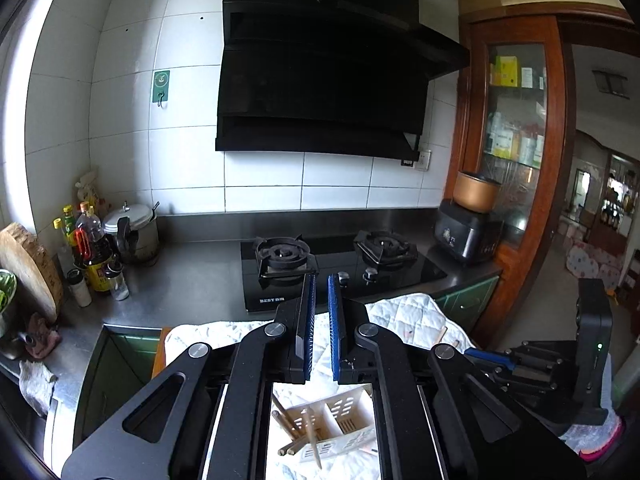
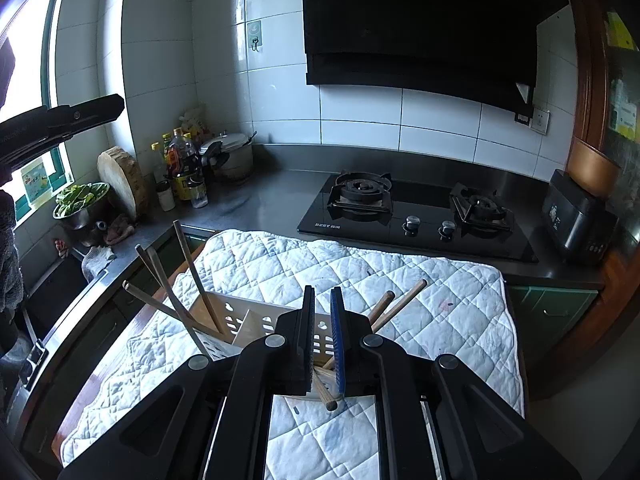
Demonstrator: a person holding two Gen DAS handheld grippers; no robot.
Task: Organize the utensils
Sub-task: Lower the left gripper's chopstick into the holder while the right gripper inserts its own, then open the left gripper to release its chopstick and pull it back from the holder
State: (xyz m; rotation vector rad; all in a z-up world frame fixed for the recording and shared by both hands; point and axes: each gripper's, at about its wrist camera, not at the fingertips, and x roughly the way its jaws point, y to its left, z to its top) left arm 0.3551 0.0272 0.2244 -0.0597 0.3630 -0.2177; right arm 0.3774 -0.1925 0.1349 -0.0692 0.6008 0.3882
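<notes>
Left gripper (image 1: 321,292) was closed, nothing between its blue pads, raised above the quilted cloth (image 2: 360,272). Hob (image 2: 416,216) read "BEST"; the hood (image 1: 320,72) label was too blurred to read. Cream slotted utensil holder (image 2: 236,320) stood on the cloth, wooden chopsticks (image 2: 196,276) leaning in its left compartment. Right gripper (image 2: 323,304) was clamped on more chopsticks (image 2: 396,304) over the holder's right side.

Home kitchen, gas hob (image 2: 412,210), range hood (image 1: 328,76), tiled wall (image 1: 160,152), condiment bottles (image 2: 182,168)
</notes>
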